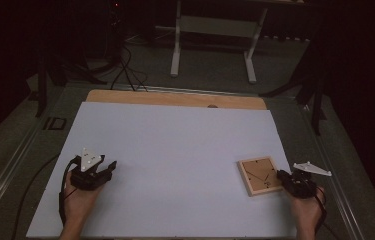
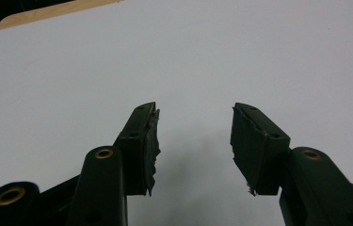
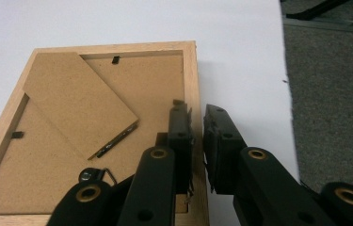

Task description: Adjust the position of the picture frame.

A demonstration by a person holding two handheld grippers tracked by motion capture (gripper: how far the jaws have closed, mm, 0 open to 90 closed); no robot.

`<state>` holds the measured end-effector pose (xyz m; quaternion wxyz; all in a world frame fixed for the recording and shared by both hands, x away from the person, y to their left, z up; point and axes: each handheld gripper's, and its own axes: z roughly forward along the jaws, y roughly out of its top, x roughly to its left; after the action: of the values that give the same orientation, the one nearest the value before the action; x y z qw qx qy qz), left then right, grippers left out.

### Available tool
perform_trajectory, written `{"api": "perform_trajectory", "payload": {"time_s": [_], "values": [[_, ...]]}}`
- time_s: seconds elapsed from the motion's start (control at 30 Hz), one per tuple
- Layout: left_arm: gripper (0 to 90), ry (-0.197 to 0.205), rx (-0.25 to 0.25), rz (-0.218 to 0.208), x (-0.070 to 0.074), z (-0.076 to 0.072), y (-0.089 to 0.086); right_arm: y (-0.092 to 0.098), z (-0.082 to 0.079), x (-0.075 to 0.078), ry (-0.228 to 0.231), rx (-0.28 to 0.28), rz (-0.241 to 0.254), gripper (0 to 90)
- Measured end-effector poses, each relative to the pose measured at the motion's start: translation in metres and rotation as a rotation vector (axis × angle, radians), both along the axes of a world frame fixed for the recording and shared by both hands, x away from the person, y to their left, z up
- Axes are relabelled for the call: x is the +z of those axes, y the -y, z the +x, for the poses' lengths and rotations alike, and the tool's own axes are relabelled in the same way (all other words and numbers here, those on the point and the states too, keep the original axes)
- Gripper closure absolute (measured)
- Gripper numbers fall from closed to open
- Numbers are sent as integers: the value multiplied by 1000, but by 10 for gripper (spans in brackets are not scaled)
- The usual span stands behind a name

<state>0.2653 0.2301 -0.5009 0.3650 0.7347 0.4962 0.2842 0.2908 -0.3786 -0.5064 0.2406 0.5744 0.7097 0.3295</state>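
The wooden picture frame [image 3: 190,80] is pinched by its right rail in the right gripper [image 3: 196,117], while the left gripper [image 2: 195,125] is held spread over the white sheet [image 2: 212,56].

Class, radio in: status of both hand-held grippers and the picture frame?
Left hand-held gripper open, idle. Right hand-held gripper clamped on picture frame edge, frame face down on white board. Nothing in the way.

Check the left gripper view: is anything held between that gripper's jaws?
No. The left gripper has its jaws standing wide apart, with just the bare white table sheet showing between them.
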Motion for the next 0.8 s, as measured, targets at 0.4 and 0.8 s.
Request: {"api": "perform_trajectory", "payload": {"time_s": [0.4, 0.8], "values": [[515, -2, -5, 5, -1, 1, 2, -20, 7, -1, 2, 61, -9, 817], [514, -1, -6, 7, -1, 1, 3, -59, 18, -2, 0, 183, -9, 818]]}}
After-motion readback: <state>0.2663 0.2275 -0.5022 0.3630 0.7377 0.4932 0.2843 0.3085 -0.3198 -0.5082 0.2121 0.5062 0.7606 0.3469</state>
